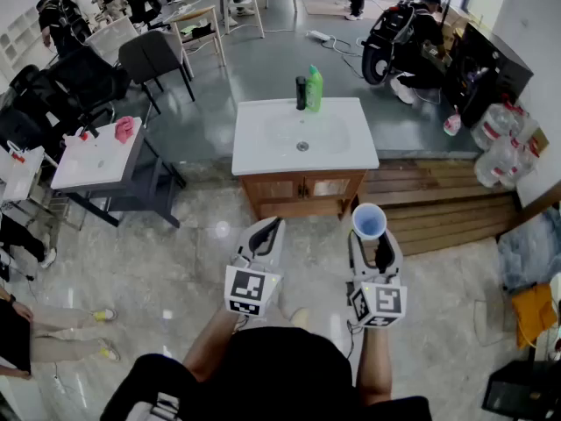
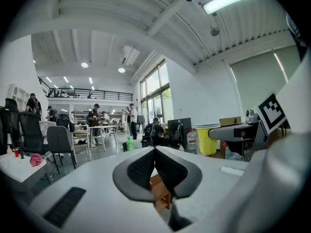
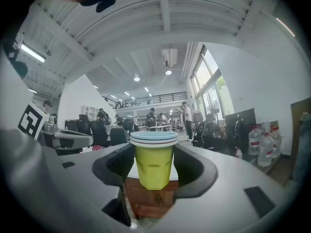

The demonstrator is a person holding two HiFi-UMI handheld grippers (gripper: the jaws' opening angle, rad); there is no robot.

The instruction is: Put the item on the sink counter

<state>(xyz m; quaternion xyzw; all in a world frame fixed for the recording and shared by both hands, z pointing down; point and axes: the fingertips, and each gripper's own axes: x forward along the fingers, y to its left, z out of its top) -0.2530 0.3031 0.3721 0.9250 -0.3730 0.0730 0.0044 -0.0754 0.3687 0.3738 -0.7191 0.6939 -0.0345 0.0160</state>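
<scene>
My right gripper (image 1: 369,236) is shut on a yellow-green cup (image 3: 155,164) with a pale blue rim; the cup (image 1: 369,221) stands upright between the pads, in front of the sink cabinet. My left gripper (image 1: 267,235) is shut with nothing in it, its pads meeting in the left gripper view (image 2: 155,155). The white sink counter (image 1: 254,147) on a wooden cabinet lies ahead of both grippers. A green bottle (image 1: 314,88) and a dark bottle (image 1: 301,92) stand at its back edge.
A low white table (image 1: 96,160) with a pink object (image 1: 125,128) stands to the left, with chairs behind it. Wooden decking (image 1: 438,200) and water jugs (image 1: 500,143) lie to the right. People stand farther back in the room.
</scene>
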